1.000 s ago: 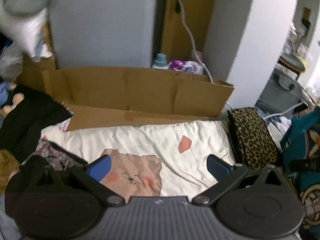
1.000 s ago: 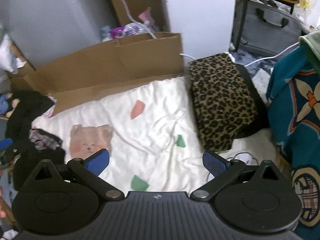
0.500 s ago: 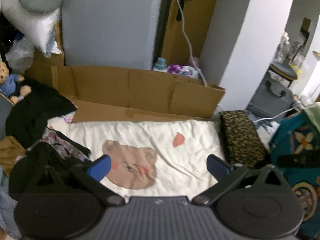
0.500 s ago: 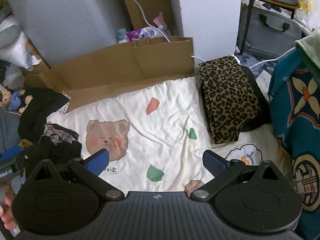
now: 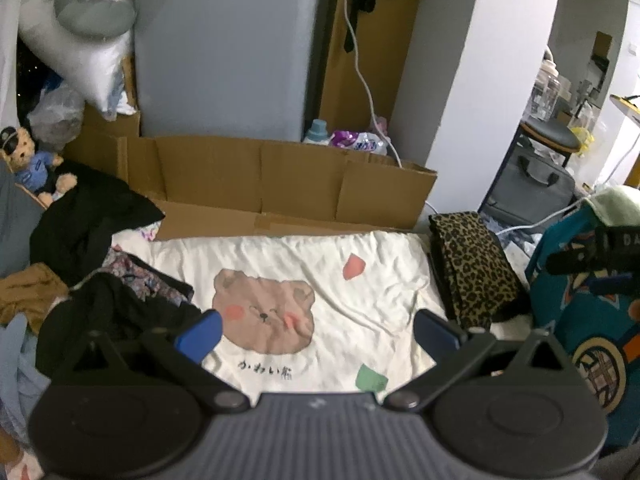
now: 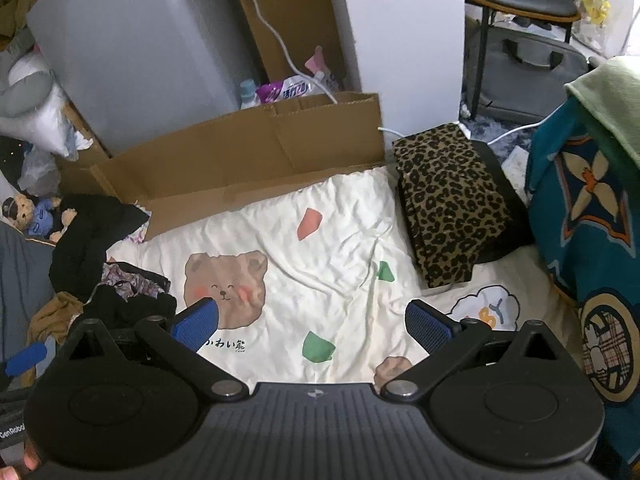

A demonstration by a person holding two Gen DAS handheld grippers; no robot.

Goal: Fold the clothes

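While both tools hang empty above the bed, these hazards apply, listed near to far.

Left gripper (image 5: 316,330): jaws spread wide, grasping nothing, above the cream bear-print sheet (image 5: 360,312).

Right gripper (image 6: 312,322): jaws likewise spread, nothing between them.

Unfolded pile (image 5: 116,304): dark and floral garments heaped at the left edge of the sheet, just beside the left gripper; a pinch here may take several tangled layers at once, or the sheet beneath.

Folded stack (image 6: 452,204): leopard-print garment lying folded at the right edge; a dragged garment or a wide swing may knock it askew.

Cardboard (image 6: 248,160): standing along the far edge; cloth spread too far may catch on it.
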